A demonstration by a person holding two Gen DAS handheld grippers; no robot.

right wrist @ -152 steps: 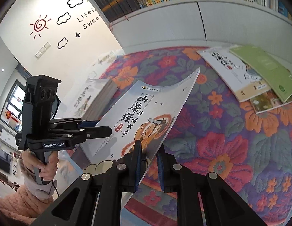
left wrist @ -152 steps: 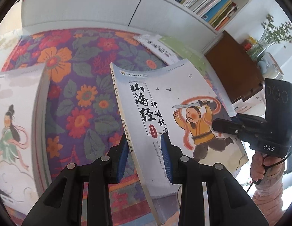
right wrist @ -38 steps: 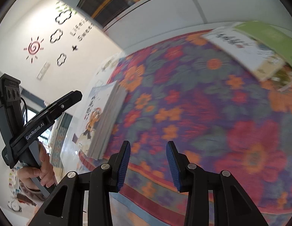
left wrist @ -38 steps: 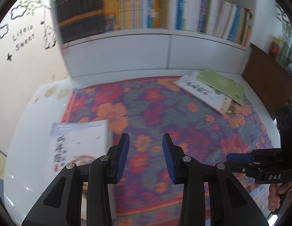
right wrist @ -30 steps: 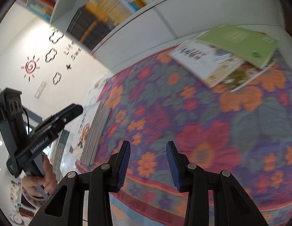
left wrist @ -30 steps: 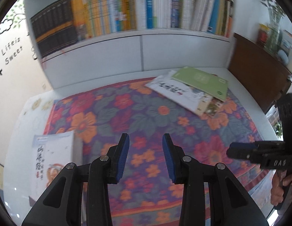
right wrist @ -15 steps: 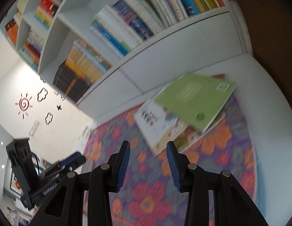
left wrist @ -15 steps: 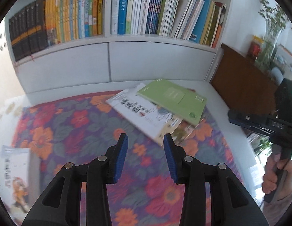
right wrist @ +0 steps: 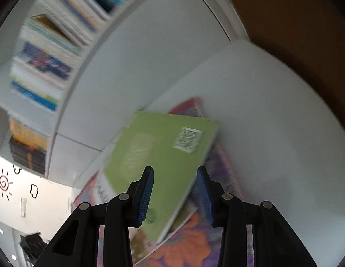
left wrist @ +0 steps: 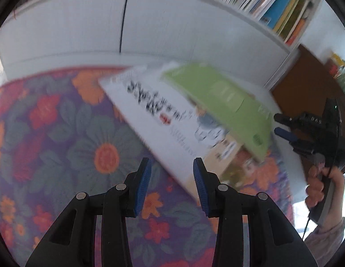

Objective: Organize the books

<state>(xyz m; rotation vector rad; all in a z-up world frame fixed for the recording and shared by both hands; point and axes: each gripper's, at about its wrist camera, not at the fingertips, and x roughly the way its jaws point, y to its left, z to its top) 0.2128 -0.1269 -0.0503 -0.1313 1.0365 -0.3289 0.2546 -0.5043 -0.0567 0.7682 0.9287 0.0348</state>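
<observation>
A: Where are the books?

B: A loose pile lies on the flowered cloth at the far right of the tabletop, below the bookshelf. The green book is on top, overlapping a white book, with a third book peeking out underneath.

A: And the hand-held grippers?

B: Both are empty. The left hand-held gripper has its blue pads parted, with the near corner of the white book showing past them, not between them. The right hand-held gripper also stands parted, above the green book's near edge, touching nothing. In the left view it appears to the right of the pile, held in a hand.

A: How will the books handle?

B: Probably thin, light paperbacks, so they should flex and sag if pinched at one corner. The covers look smooth, so the green one may slide off the white. I'd take hold at an overhanging edge near the spine, one gripper on each side, lifting the top book first. The frames are blurred, so thickness is hard to judge.
</observation>
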